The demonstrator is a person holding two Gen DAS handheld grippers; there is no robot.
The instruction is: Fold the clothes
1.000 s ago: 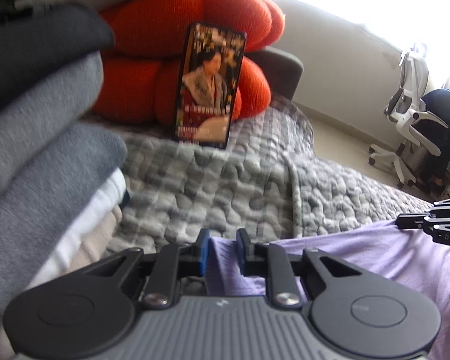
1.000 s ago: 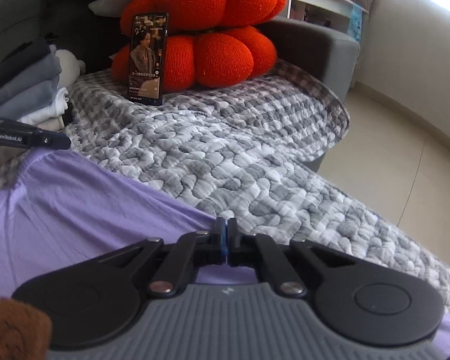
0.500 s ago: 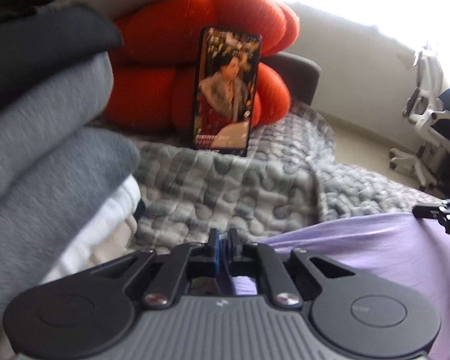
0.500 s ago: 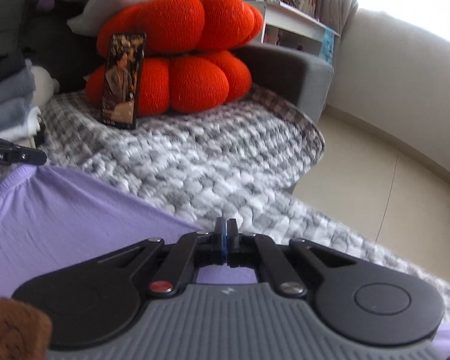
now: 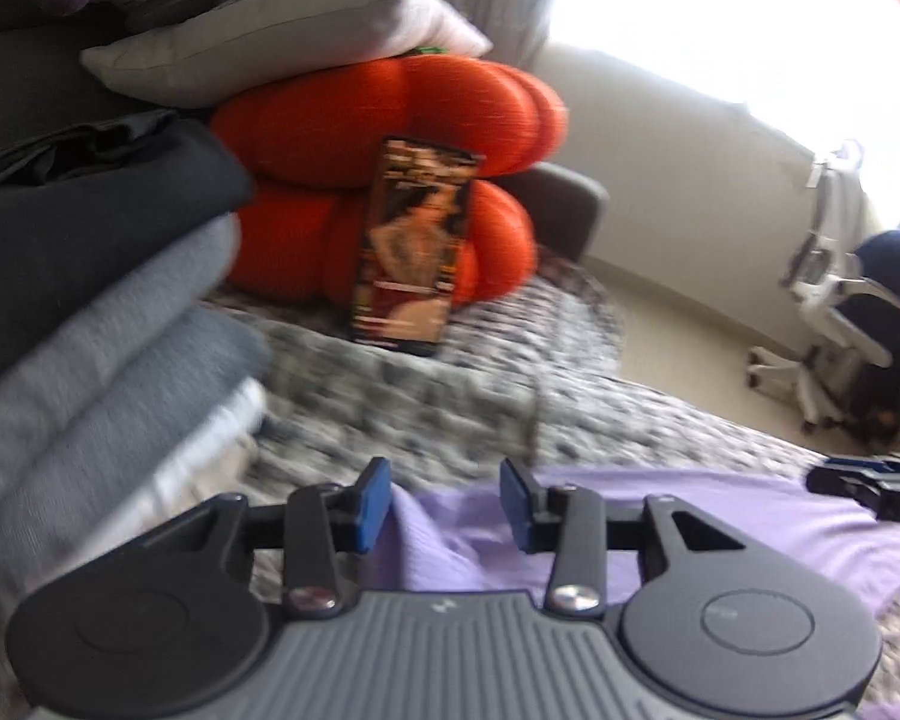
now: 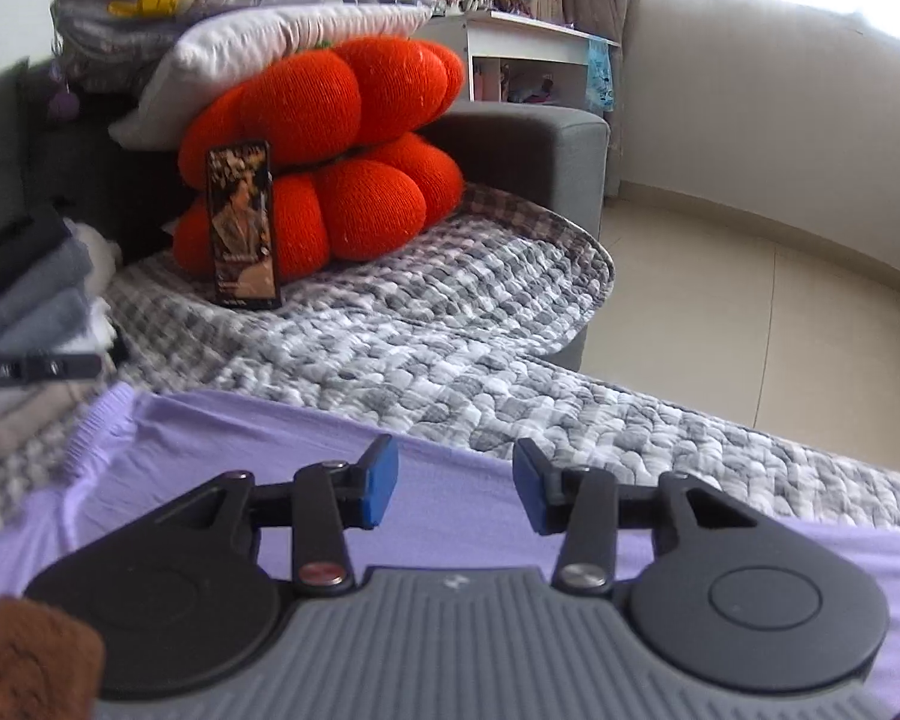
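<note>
A lilac garment [image 6: 258,468] lies spread on the grey quilted cover [image 6: 426,324] of the sofa. In the left wrist view my left gripper [image 5: 444,501] is over the garment's [image 5: 678,516] left edge; its jaws are opening and a raised fold of lilac cloth stands between the blue pads without being pressed. My right gripper [image 6: 455,489] hovers over the garment's right part, its jaws opening too, with only flat cloth below them. Each gripper's tip shows at the edge of the other's view.
A stack of folded grey, dark and white clothes [image 5: 90,312] stands close on the left. A phone [image 6: 243,225] leans on orange pumpkin cushions [image 6: 330,168] at the sofa's far end, under a grey pillow [image 6: 282,42]. Bare floor [image 6: 750,300] and an office chair [image 5: 834,312] lie to the right.
Both grippers were shut on the lilac cloth and now stand apart, having let it go. Both views have lifted and pulled back a little; the garment lies flatter.
</note>
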